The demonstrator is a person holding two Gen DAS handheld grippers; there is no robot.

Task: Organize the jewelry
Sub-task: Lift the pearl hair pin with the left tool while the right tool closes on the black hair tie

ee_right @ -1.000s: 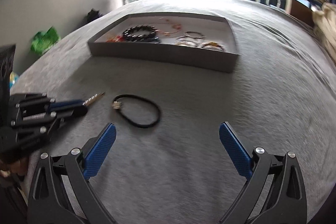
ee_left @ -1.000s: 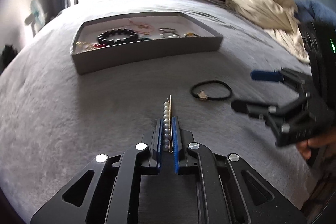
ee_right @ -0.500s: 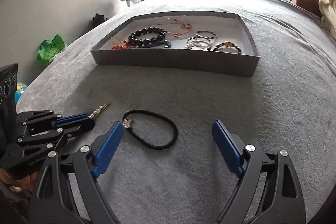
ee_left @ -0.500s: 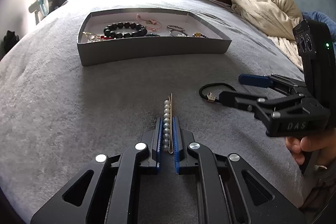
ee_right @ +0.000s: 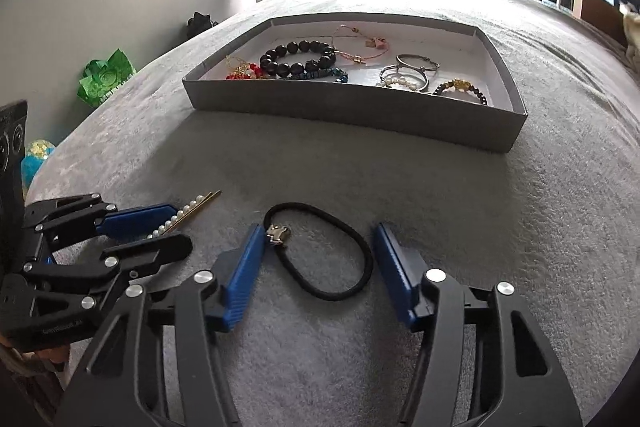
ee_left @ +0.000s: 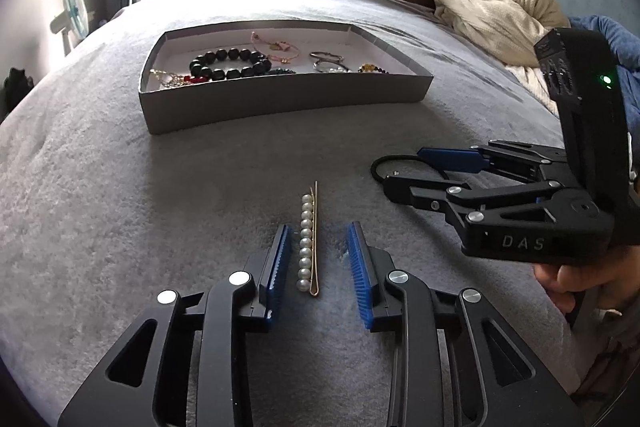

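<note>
A grey bed carries everything here, its plush cover running out ahead of both pairs of tongs. Well beyond the tips of both sits a shallow grey tray with a white inside; in the right wrist view the same tray lies ahead and slightly right of centre. Inside it rest a black bead bracelet, a pink cord bracelet, silver bangles, a gold and dark bead bracelet and a red and gold piece at the near left corner.

The left tongs are spread, blue pads parted with a clear gap on each side of the pearl hair pin, which lies flat on the bed between them, lengthwise along the fingers, touching neither pad. From the right wrist view the left tongs show at the left, with the pearl hair pin poking out past their tips.

The right tongs are spread too, low over the bed, straddling the black hair tie. Its small metal charm sits just beside the left blue pad; whether it touches I cannot tell. The tie's far loop lies close inside the right pad. In the left wrist view the right tongs come in from the right, held by a hand, with the black hair tie partly hidden between their fingers.
</note>
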